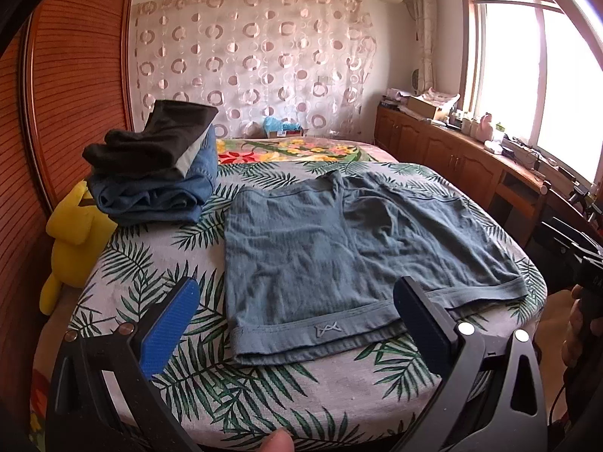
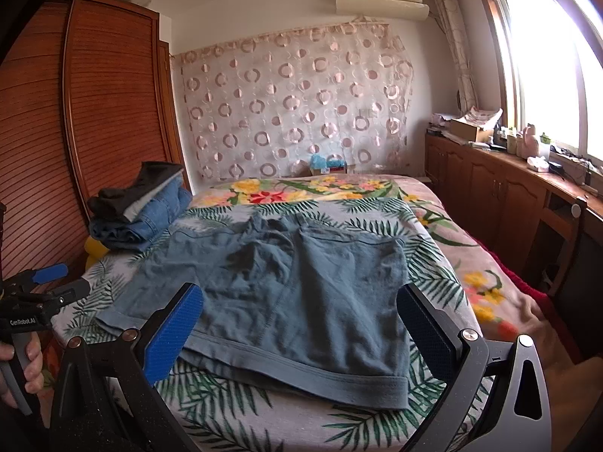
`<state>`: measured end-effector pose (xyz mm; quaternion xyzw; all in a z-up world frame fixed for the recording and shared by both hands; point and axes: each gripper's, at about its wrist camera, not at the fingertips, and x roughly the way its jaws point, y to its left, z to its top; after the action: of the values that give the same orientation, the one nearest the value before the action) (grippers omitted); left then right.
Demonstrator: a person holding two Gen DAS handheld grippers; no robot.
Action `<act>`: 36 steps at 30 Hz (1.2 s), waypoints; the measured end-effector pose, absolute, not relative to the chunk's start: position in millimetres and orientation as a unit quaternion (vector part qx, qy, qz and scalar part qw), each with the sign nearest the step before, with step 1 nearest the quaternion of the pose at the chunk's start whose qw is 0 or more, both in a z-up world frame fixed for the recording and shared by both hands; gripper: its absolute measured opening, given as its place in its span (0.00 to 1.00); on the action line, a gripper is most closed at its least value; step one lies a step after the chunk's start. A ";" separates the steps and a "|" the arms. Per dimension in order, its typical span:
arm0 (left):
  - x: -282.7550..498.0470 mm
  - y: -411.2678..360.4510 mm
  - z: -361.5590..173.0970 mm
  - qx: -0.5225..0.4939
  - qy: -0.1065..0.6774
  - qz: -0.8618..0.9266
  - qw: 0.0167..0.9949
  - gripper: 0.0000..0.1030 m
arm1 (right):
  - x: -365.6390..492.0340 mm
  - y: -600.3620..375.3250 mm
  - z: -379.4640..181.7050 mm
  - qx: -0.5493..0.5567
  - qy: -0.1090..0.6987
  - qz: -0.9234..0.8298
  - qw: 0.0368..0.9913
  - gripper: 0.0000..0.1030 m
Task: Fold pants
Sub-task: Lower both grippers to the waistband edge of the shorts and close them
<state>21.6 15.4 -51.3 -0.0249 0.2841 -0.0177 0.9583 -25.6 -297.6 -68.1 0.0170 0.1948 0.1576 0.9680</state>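
Two views show the same bed. In the left wrist view, the left hand-held gripper (image 1: 297, 324) hangs over the near edge of the bed (image 1: 196, 388) with its fingers spread wide and nothing between them; the blue pad (image 1: 169, 333) of one finger faces inward. The pants (image 1: 339, 263), a grey-blue pair of shorts, lie spread flat on the leaf-print cover, waistband toward the camera, legs pointing away. A stack of folded clothes (image 1: 154, 173) sits on the bed to the left of the pants, near but apart, dark cloth on top of denim. A yellow plush toy (image 1: 71, 237) leans beside the bed, below the stack. At the right edge a hand (image 1: 576, 324) grips a dark handle. In the right wrist view, the right hand-held gripper (image 2: 301, 324) also stands wide and empty, just above the waistband of the pants (image 2: 286, 293), which lie flat between its fingers from this angle. The stack (image 2: 139, 207) rests beyond the pants' left side. At the far left, the left hand-held gripper (image 2: 66, 282) appears, held by a hand (image 2: 26, 358), near the pants' left edge.
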 end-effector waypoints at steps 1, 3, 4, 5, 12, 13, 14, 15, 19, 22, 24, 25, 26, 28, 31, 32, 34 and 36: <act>21.7 17.8 -53.8 -0.029 0.285 -0.017 0.958 1.00 | -25.1 -297.9 -68.1 0.015 0.196 0.156 0.968 1.00; 23.6 22.6 -56.6 -0.035 0.288 -0.016 0.957 1.00 | -24.0 -299.4 -69.0 0.013 0.201 0.149 0.968 1.00; 24.5 25.1 -58.4 -0.038 0.290 -0.016 0.956 1.00 | -22.9 -301.5 -69.4 0.014 0.205 0.146 0.968 1.00; 24.9 27.2 -60.5 -0.040 0.292 -0.016 0.955 1.00 | -22.0 -302.4 -69.1 0.014 0.208 0.145 0.967 1.00; 28.3 40.6 -74.4 -0.044 0.306 -0.022 0.951 1.00 | -25.3 -309.3 -69.7 0.004 0.234 0.138 0.962 0.94; 29.0 42.7 -76.0 -0.045 0.309 -0.023 0.950 1.00 | -25.3 -309.5 -69.9 0.003 0.238 0.137 0.962 0.91; 29.4 45.1 -78.2 -0.046 0.312 -0.024 0.949 0.99 | -25.5 -309.9 -69.6 0.003 0.242 0.136 0.961 0.88; 30.1 47.1 -79.8 -0.047 0.315 -0.027 0.947 0.98 | -26.2 -310.4 -69.4 0.003 0.249 0.136 0.959 0.86; 33.1 58.0 -91.6 -0.061 0.335 -0.031 0.940 0.86 | -24.1 -308.8 -67.5 0.004 0.270 0.132 0.954 0.75; 33.5 62.8 -98.4 -0.068 0.348 -0.029 0.935 0.72 | -23.7 -306.6 -64.9 0.000 0.284 0.130 0.950 0.72; 33.9 65.8 -104.1 -0.070 0.358 -0.027 0.931 0.62 | -21.6 -306.3 -64.3 0.000 0.292 0.128 0.948 0.70; 34.2 66.7 -107.1 -0.069 0.364 -0.026 0.928 0.60 | -21.3 -305.7 -63.9 0.000 0.297 0.127 0.946 0.69; 34.1 67.2 -109.5 -0.070 0.367 -0.028 0.927 0.59 | -21.1 -305.8 -63.6 0.000 0.300 0.126 0.945 0.68; 34.3 66.7 -113.4 -0.071 0.375 -0.035 0.924 0.55 | -21.7 -305.4 -62.2 0.003 0.309 0.122 0.943 0.66; 34.1 63.4 -118.0 -0.070 0.382 -0.046 0.920 0.51 | -22.6 -305.2 -59.6 0.010 0.317 0.120 0.941 0.61; 33.2 60.7 -118.3 -0.064 0.380 -0.046 0.922 0.51 | -23.3 -305.0 -59.5 0.010 0.319 0.119 0.940 0.60; 33.7 58.8 -118.2 -0.061 0.380 -0.049 0.922 0.46 | -25.3 -303.4 -56.7 0.009 0.324 0.119 0.938 0.55; 34.0 58.6 -118.4 -0.064 0.379 -0.051 0.922 0.43 | -24.8 -303.3 -55.7 0.012 0.332 0.122 0.935 0.52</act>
<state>34.0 58.6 -118.4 -0.0642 0.3790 -0.0508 0.9218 -24.8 -303.3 -55.7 0.0116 0.3324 0.1217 0.9352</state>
